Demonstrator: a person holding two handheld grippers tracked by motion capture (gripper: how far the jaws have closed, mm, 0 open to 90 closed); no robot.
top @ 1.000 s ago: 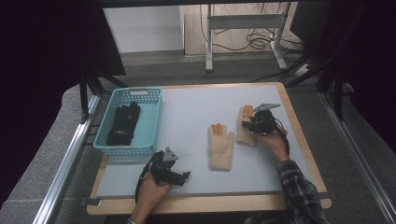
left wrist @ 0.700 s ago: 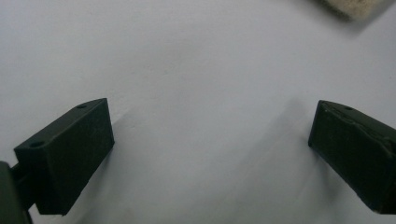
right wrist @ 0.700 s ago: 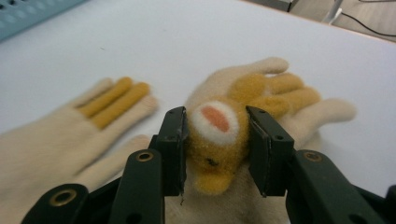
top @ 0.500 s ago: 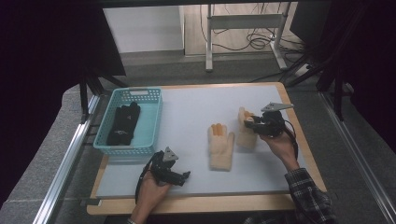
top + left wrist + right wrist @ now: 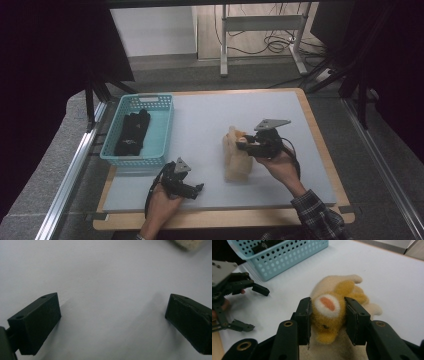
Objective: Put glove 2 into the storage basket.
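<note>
The fuzzy cream and yellow glove (image 5: 334, 312), orange at its fingertips, is clamped at its fingers between the pads of the right gripper (image 5: 248, 144), apparently so it can be stacked on the matching cream glove (image 5: 238, 161) lying flat mid-table. The left gripper (image 5: 193, 188) rests near the front edge with jaws spread wide and empty. The turquoise perforated plastic basket (image 5: 159, 131), holding a black glove pair (image 5: 133, 132), sits at the table's left.

We see bare worktop (image 5: 210, 120) right of the basket (image 5: 161, 131), wide enough for a hand to pass. Farther right of the basket, the cream gloves (image 5: 237, 159) and the right gripper (image 5: 243, 145) clamped on a plush glove (image 5: 329, 312) block the way. Just below the basket, the left gripper (image 5: 199, 189) sits with fingers (image 5: 37, 322) apart over bare worktop.
</note>
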